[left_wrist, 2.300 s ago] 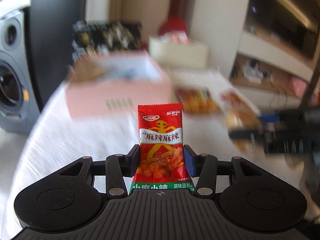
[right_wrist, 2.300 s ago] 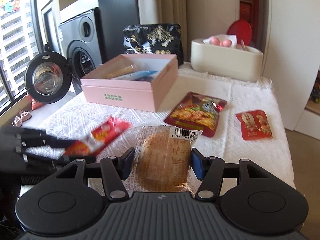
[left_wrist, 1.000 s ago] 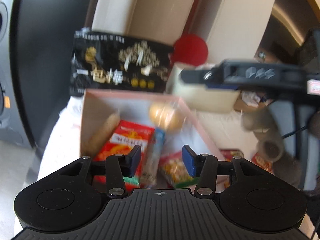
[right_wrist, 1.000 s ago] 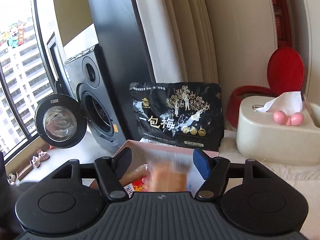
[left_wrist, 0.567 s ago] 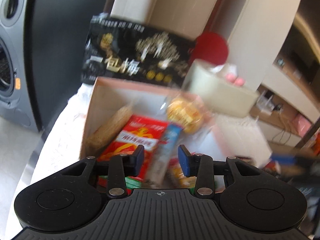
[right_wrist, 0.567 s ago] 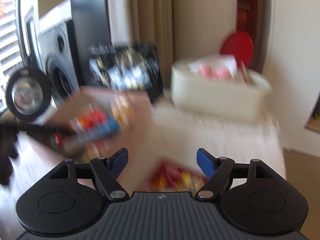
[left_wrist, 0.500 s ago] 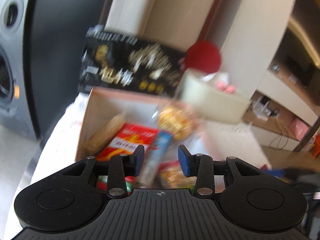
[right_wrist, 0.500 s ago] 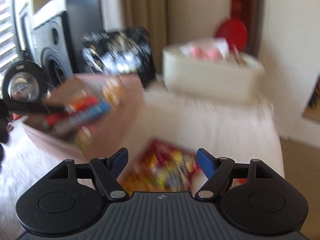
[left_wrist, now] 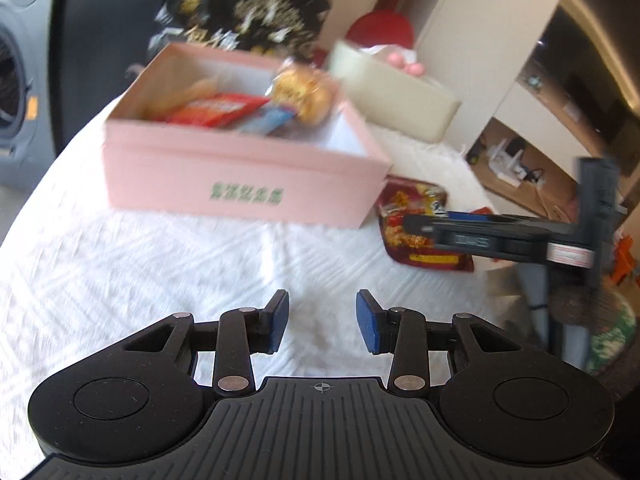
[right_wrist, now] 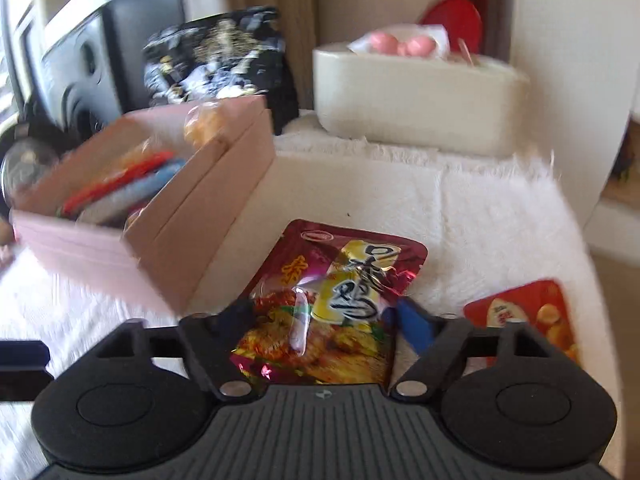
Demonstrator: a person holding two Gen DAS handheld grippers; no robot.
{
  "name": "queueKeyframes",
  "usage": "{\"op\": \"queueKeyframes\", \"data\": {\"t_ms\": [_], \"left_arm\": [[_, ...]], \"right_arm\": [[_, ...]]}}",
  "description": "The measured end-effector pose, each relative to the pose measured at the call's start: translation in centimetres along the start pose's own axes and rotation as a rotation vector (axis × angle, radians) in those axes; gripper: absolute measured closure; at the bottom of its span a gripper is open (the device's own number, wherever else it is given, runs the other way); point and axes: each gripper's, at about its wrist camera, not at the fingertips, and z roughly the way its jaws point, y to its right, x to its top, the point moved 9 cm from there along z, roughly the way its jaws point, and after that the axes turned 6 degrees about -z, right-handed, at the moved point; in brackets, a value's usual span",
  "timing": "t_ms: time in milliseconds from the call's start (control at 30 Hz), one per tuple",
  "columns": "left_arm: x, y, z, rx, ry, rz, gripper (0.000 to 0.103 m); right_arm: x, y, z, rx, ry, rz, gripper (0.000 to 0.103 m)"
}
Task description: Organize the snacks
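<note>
On the white textured cloth, just right of the pink box, lies the maroon snack packet, flat, its near end between the two fingers of the right gripper; the fingers are spread to either side of the packet, and whether they touch its edges cannot be told. Right of it, apart, lies a smaller red packet, partly hidden behind the gripper body. Seen from the left wrist, the same maroon snack packet lies at the right near corner of the pink box, with the right gripper reaching over it from the right. Inside the open box lie a red packet, a blue-wrapped bar, a pale long wrapped snack and a round bun in clear wrap leaning at the far right wall. The left gripper hangs over bare cloth near the box front, its blue-padded fingers spread with nothing between them. Beyond the box stand a black bag with gold print and a cream tissue holder with pink balls on top; a grey speaker stands at far left. Both views are motion-blurred.
</note>
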Motion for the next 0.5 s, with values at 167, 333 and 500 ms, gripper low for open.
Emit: {"op": "queueKeyframes", "data": {"t_ms": [167, 333, 500], "left_arm": [[-0.1, -0.5, -0.3, 0.008, 0.001, -0.004, 0.061], [-0.8, 0.8, -1.0, -0.02, 0.006, 0.016, 0.061], [-1.9, 1.5, -1.5, 0.004, -0.008, 0.07, 0.061]], "right_arm": [[-2.0, -1.2, -3.9, 0.113, 0.018, -0.031, 0.055], [-4.3, -4.6, -7.1, 0.268, -0.005, -0.007, 0.056], [-4.5, -7.8, -9.2, 0.352, 0.02, -0.05, 0.046]]}}
